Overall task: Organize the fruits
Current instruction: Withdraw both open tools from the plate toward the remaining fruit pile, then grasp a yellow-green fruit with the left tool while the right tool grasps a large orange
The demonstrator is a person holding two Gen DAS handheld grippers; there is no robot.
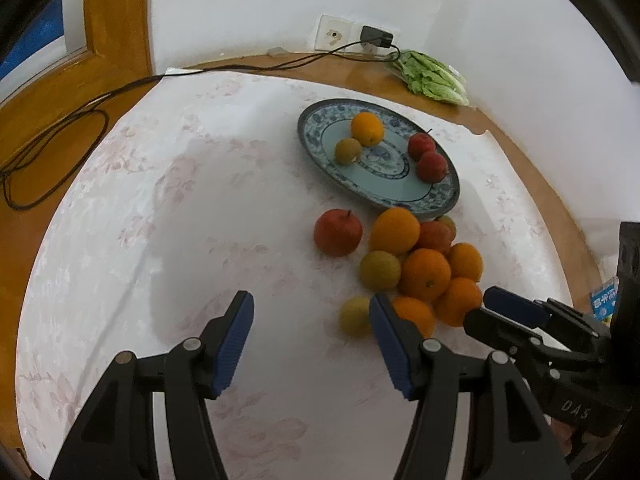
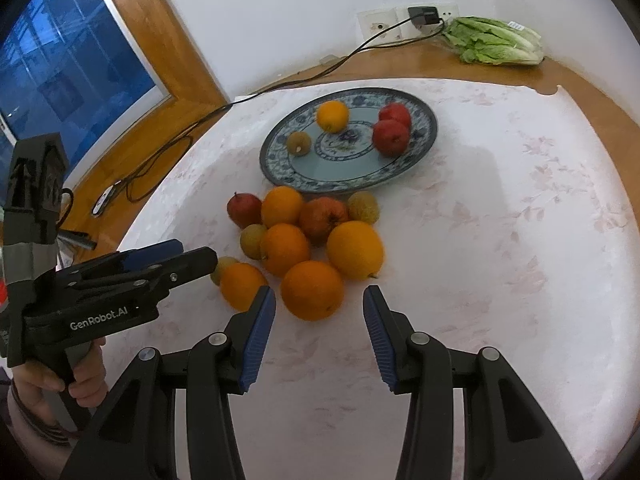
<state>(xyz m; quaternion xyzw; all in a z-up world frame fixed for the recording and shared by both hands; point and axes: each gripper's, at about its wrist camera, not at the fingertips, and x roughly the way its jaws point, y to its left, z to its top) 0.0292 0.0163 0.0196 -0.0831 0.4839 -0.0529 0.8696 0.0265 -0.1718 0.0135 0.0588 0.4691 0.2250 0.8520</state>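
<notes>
A blue-and-white plate (image 1: 400,200) (image 2: 320,186) holds an orange (image 1: 367,128), a small yellowish fruit (image 1: 348,151) and two red apples (image 1: 431,166). In front of it, a pile of oranges (image 1: 425,274), red apples (image 1: 338,232) and small yellow-green fruits (image 1: 379,270) lies on the cloth. My left gripper (image 1: 312,296) (image 2: 196,254) is open and empty, left of the pile, with a small yellow-green fruit (image 1: 354,316) beside its right finger. My right gripper (image 2: 319,292) (image 1: 484,308) is open. An orange (image 2: 312,296) lies just ahead of its gap, untouched by the pads.
A pale flowered cloth (image 2: 500,240) covers the round wooden table (image 2: 460,64). Lettuce (image 2: 496,42) lies at the back by the wall. A charger in a wall socket (image 2: 422,14) trails a black cable (image 1: 60,120) over the left side. A hand (image 2: 84,384) holds the left gripper.
</notes>
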